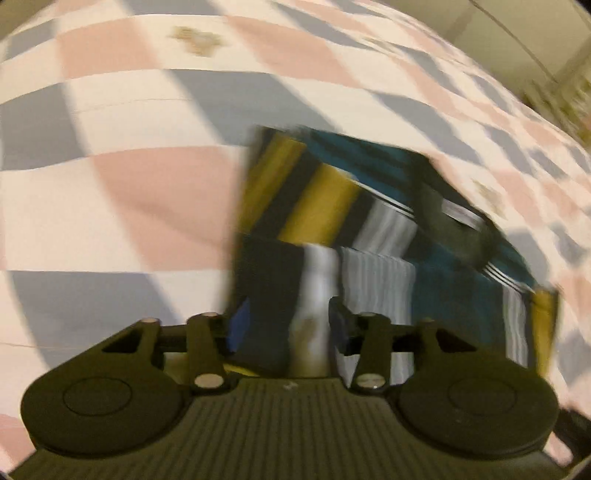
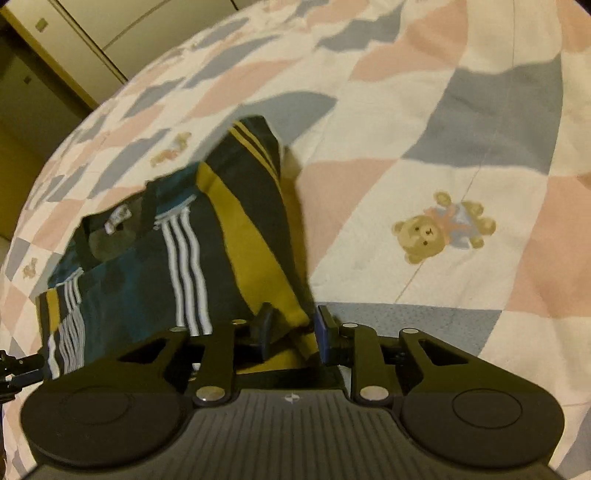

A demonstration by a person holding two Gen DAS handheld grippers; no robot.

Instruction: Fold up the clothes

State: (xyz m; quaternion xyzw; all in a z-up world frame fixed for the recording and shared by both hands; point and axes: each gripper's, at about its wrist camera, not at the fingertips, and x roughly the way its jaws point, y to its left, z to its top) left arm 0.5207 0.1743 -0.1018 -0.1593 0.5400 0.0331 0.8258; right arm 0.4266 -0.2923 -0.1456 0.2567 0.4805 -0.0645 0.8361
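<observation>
A folded sports shirt (image 1: 369, 221), teal and black with yellow bands and white stripes, lies on a checked bedsheet (image 1: 110, 206). The left wrist view is motion-blurred. My left gripper (image 1: 288, 321) stands open over the shirt's near edge, with dark and white cloth running loosely between its fingers. In the right wrist view the same shirt (image 2: 147, 266) shows its collar and label at the left. My right gripper (image 2: 293, 326) is open a little at the shirt's right corner. A yellow and black fold sits between the blue pads (image 2: 322, 332), and they do not seem to squeeze it.
The pink, grey and white sheet (image 2: 443, 147) has teddy-bear prints (image 2: 439, 229) and spreads wide to the right of the shirt. Pale cupboard doors (image 2: 92, 29) stand beyond the bed's far edge. A dark piece of hardware (image 2: 14, 365) shows at the left border.
</observation>
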